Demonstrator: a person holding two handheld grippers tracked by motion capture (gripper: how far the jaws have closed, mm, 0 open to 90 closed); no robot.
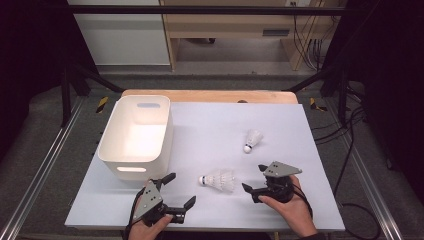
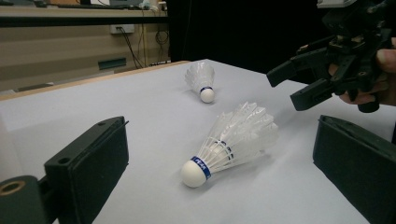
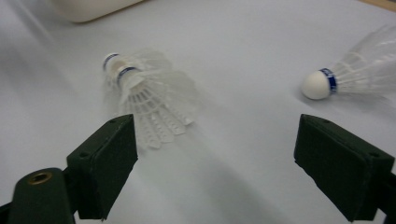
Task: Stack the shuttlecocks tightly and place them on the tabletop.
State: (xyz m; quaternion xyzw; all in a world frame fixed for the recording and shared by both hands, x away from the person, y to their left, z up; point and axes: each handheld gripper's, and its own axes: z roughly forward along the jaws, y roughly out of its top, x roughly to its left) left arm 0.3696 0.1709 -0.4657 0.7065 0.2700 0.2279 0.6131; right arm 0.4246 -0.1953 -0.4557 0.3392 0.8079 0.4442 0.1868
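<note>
Shuttlecock point(image 1: 218, 179) on table point(image 1: 210, 135) | left gripper point(image 1: 178, 191) jaws apart | right gripper point(image 1: 254, 178) jaws apart, empty

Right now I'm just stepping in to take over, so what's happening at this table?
A person holds a gripper in each hand over a white table. Two shuttlecocks lie loose on it: the near shuttlecock between the grippers, the far shuttlecock further back. The right gripper is open beside the near one, gripping nothing. The left gripper is open too. The white bin at left looks empty.
</note>
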